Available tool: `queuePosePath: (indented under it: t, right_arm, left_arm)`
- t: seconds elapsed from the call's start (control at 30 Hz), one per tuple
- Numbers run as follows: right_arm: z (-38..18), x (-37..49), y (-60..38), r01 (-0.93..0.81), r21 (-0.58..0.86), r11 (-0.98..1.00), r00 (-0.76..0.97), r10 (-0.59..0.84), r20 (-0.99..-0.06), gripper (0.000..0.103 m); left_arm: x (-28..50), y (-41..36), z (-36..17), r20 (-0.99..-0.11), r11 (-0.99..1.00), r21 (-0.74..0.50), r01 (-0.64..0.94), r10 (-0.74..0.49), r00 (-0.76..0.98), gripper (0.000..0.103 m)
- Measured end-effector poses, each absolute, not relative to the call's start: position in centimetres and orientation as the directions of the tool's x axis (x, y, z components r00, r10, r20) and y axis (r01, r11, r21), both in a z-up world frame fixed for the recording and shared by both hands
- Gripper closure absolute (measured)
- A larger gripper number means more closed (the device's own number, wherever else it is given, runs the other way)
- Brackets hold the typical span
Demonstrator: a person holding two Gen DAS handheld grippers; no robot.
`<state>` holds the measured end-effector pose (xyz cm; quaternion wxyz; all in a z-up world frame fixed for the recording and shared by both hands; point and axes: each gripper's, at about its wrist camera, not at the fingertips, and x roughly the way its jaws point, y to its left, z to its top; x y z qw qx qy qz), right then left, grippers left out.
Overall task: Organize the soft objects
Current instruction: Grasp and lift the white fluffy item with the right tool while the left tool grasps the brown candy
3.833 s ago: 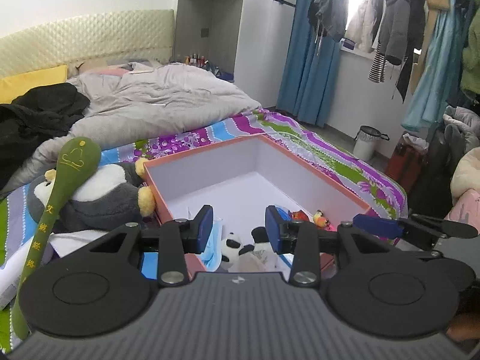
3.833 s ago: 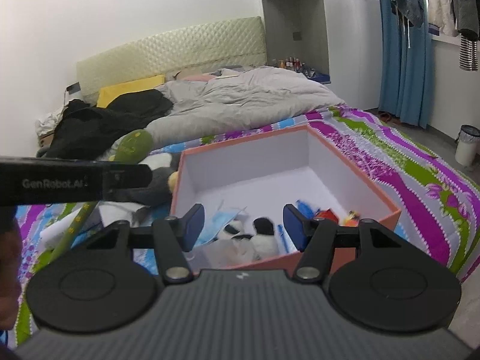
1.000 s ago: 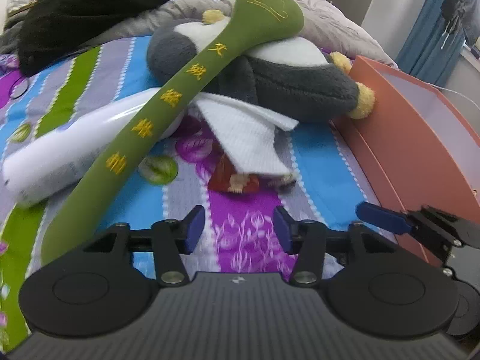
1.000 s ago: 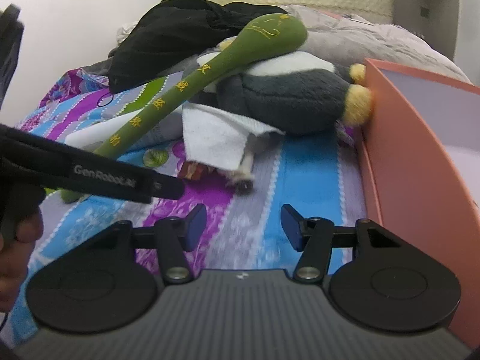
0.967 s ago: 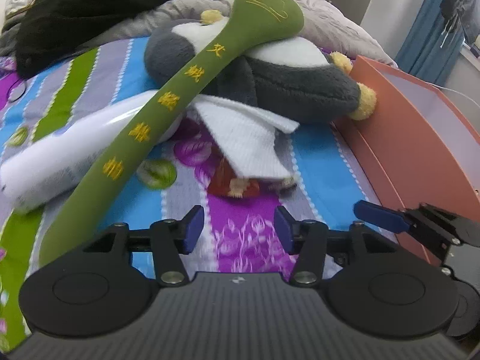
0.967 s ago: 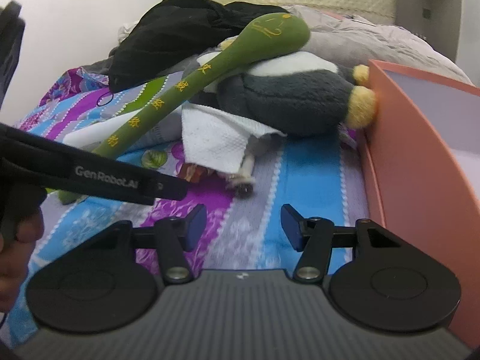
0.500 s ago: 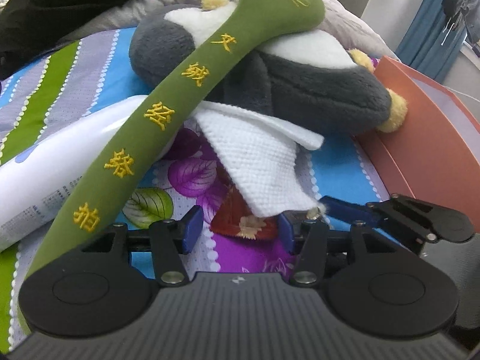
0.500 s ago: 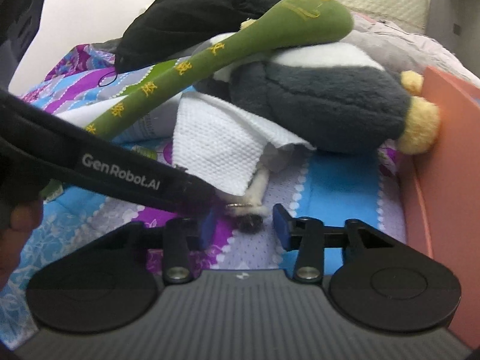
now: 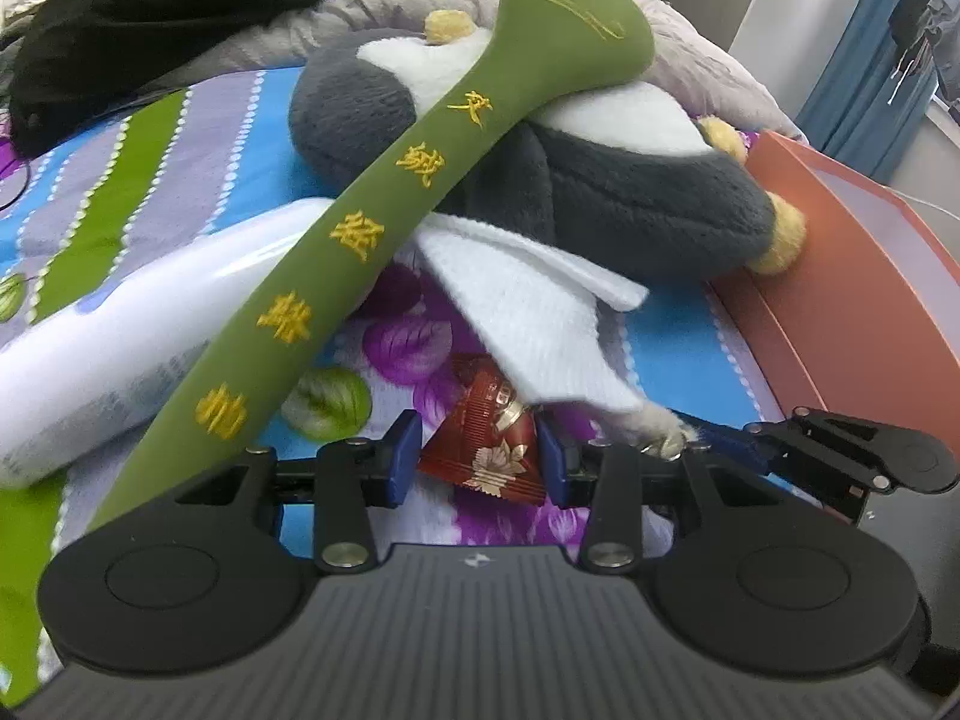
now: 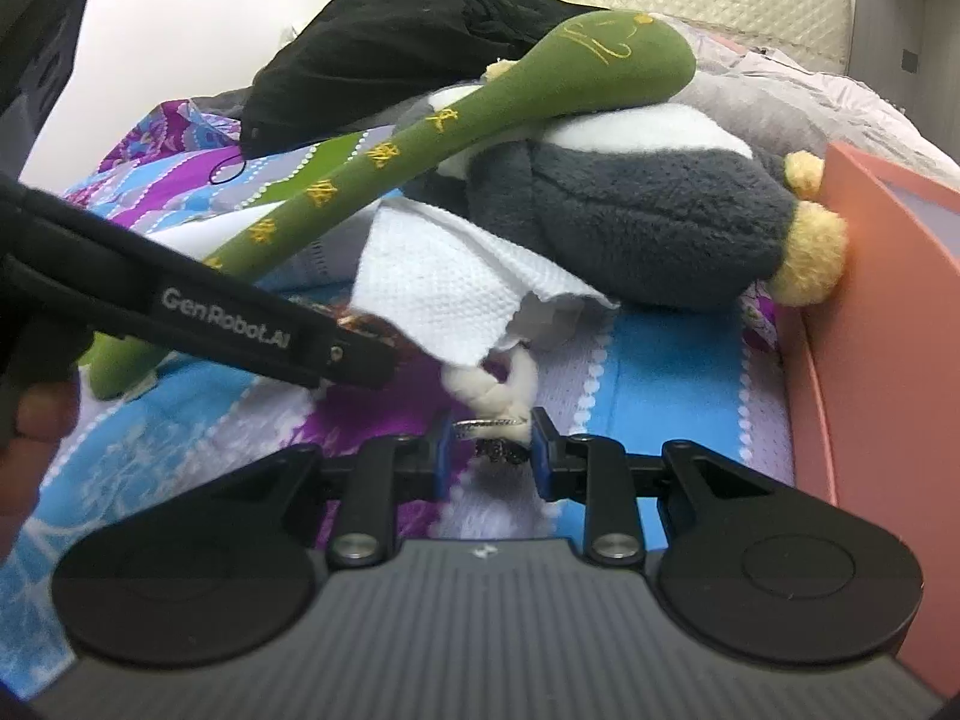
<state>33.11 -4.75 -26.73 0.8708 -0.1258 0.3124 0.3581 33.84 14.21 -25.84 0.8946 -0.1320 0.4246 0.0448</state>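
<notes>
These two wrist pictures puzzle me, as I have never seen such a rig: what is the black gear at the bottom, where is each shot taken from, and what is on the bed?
There is no robot. A person holds a two-finger gripper in each hand, and a camera on each looks forward along its fingers. One picture looks out from the left gripper, the other from the right gripper. On the patterned bedsheet lie a grey plush toy, a long green plush stick across it, a white cloth and, beside them, an orange box. The left gripper's jaws are closing around a red wrapped packet. The right gripper's jaws are closing around a small white furry charm with a metal ring. Neither item looks lifted.
</notes>
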Motion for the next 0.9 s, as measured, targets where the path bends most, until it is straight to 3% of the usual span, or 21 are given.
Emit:
queuePosePath:
  t: [0.5,0.9]
  right_arm:
    - [-24.9,25.6,-9.3,-0.696,-0.036,0.717,0.557,0.507,-0.658,0.074]
    - [-24.0,19.8,-13.3,-0.688,-0.021,0.726,0.516,0.469,-0.717,0.074]
  left_arm:
    - [24.9,11.0,-24.4,-0.795,0.946,-0.181,-0.269,0.020,0.606,0.056]
    - [20.2,6.8,-24.9,-0.831,0.957,-0.200,-0.208,-0.053,0.554,0.055]
